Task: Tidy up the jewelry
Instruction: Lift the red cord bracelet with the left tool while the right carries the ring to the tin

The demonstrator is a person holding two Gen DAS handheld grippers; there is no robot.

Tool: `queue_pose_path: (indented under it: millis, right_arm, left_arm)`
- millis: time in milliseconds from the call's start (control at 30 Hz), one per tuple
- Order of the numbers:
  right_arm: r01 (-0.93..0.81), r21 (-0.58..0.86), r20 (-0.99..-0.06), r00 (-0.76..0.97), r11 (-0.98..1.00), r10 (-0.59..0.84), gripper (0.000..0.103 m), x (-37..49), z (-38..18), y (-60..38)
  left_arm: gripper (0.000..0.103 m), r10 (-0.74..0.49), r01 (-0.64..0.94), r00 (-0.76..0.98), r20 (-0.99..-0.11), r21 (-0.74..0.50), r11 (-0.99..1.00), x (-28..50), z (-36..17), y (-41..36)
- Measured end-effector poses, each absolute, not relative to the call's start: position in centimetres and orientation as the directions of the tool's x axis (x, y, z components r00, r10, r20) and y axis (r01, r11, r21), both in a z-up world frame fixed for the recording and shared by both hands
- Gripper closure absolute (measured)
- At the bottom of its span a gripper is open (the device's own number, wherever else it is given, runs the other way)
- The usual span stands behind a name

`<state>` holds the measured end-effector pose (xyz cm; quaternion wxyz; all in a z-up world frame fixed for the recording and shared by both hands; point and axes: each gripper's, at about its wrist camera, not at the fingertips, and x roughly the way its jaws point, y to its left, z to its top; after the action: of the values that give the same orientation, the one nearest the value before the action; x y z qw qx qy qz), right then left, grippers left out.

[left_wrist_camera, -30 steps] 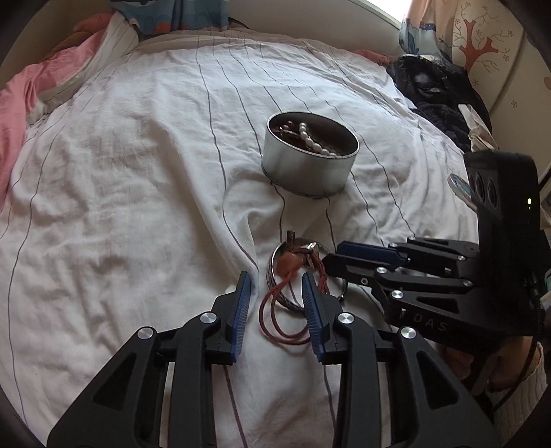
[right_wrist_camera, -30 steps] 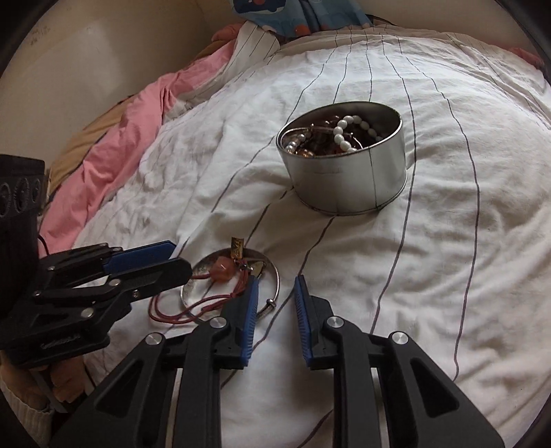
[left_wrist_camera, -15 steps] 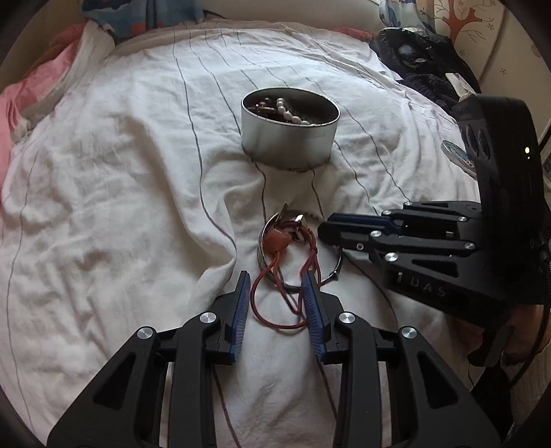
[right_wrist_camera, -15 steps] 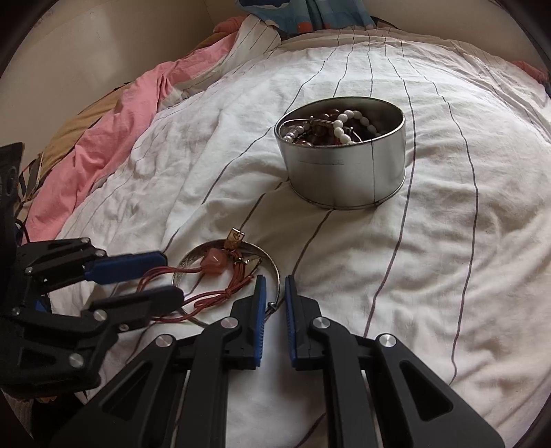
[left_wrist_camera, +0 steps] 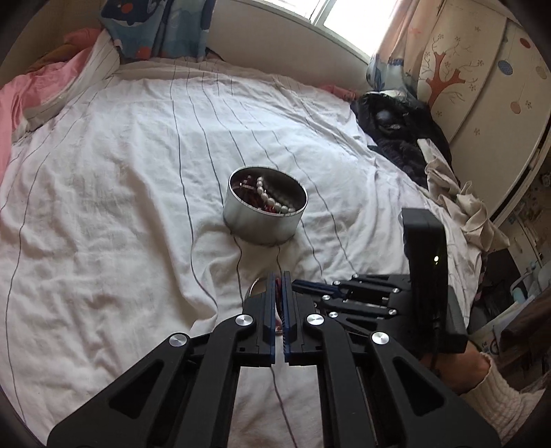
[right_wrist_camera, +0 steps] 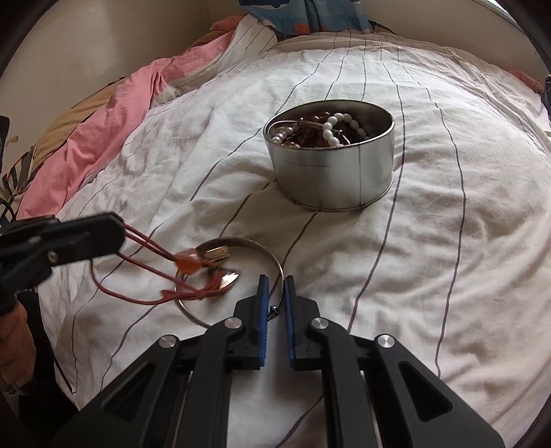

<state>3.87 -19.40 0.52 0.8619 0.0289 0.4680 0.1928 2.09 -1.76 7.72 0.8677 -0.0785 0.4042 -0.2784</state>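
A round silver tin (left_wrist_camera: pixel 264 211) (right_wrist_camera: pixel 331 164) holding pearl and dark bead jewelry sits mid-bed. My left gripper (left_wrist_camera: pixel 279 279) (right_wrist_camera: pixel 117 232) is shut on the red cord necklace (right_wrist_camera: pixel 148 272), pulling its cords taut; its orange pendant (right_wrist_camera: pixel 188 263) hangs just above the sheet. A silver bangle (right_wrist_camera: pixel 237 243) lies under the necklace. My right gripper (right_wrist_camera: pixel 274 281) (left_wrist_camera: pixel 303 285) is nearly closed around the bangle's near-right rim (right_wrist_camera: pixel 279 275); whether the pads touch it I cannot tell.
The white striped bedsheet (left_wrist_camera: pixel 120 193) covers the bed. A pink blanket (right_wrist_camera: pixel 113 120) lies at the left. Dark clothes (left_wrist_camera: pixel 396 134) pile at the right edge by a patterned wardrobe (left_wrist_camera: pixel 482 69). A blue patterned pillow (left_wrist_camera: pixel 155 27) stands at the headboard.
My left gripper closed on the red cord and lifted it back, tightening the cords. My right gripper narrowed around the bangle's rim.
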Motion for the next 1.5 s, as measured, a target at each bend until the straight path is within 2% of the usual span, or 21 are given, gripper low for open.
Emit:
queue_pose_path:
  millis: [200, 500, 967, 1067, 1233, 1333, 1400, 1433, 1467, 1500]
  right_arm:
    - [-0.255, 0.294, -0.756, 0.527, 0.921, 0.388, 0.097, 4.0, 1.6, -21.1]
    - [-0.202, 0.317, -0.658, 0.657, 0.927, 0.369, 0.098, 3.6, 4.8, -23.9]
    - [-0.203, 0.388, -0.52, 0.757, 0.899, 0.396, 0.103, 4.1, 8.8, -26.6]
    - [-0.205, 0.387, -0.541, 0.739, 0.899, 0.401, 0.103, 4.5, 8.7, -26.6]
    - [-0.146, 0.308, -0.729, 0.599, 0.94, 0.332, 0.102, 5.6, 4.3, -25.8]
    - [-0.132, 0.243, -0.803, 0.529, 0.961, 0.276, 0.066, 6.1, 1.6, -24.9]
    - [-0.162, 0.178, -0.829, 0.507, 0.971, 0.237, 0.074, 6.1, 0.7, -23.8]
    - [-0.174, 0.172, -0.828, 0.508, 0.97, 0.238, 0.088, 5.9, 0.8, -23.6]
    - [-0.18, 0.193, -0.818, 0.514, 0.965, 0.26, 0.095, 5.9, 1.1, -23.7]
    - [-0.177, 0.198, -0.808, 0.528, 0.964, 0.262, 0.098, 5.7, 1.5, -23.9]
  left_arm:
    - [0.1, -0.562, 0.416, 0.552, -0.616, -0.38, 0.826, 3.7, 9.8, -2.5]
    - [0.1, -0.55, 0.4, 0.566, -0.614, -0.379, 0.835, 5.6, 9.8, -4.0]
    - [0.1, -0.575, 0.386, 0.595, -0.562, -0.427, 0.818, 9.4, 10.9, -6.1]
    - [0.1, -0.586, 0.39, 0.599, -0.546, -0.44, 0.809, 10.6, 11.4, -6.8]
    - [0.1, -0.594, 0.407, 0.596, -0.54, -0.435, 0.803, 11.1, 11.9, -7.9]
    - [0.1, -0.596, 0.407, 0.593, -0.542, -0.437, 0.802, 11.4, 11.7, -8.1]
    - [0.1, -0.598, 0.403, 0.59, -0.543, -0.444, 0.801, 11.6, 11.4, -8.1]
    - [0.1, -0.599, 0.401, 0.589, -0.542, -0.447, 0.8, 11.7, 11.4, -8.0]
    - [0.1, -0.6, 0.401, 0.589, -0.542, -0.449, 0.799, 11.8, 11.3, -8.0]
    - [0.1, -0.601, 0.401, 0.588, -0.542, -0.45, 0.798, 11.8, 11.3, -8.0]
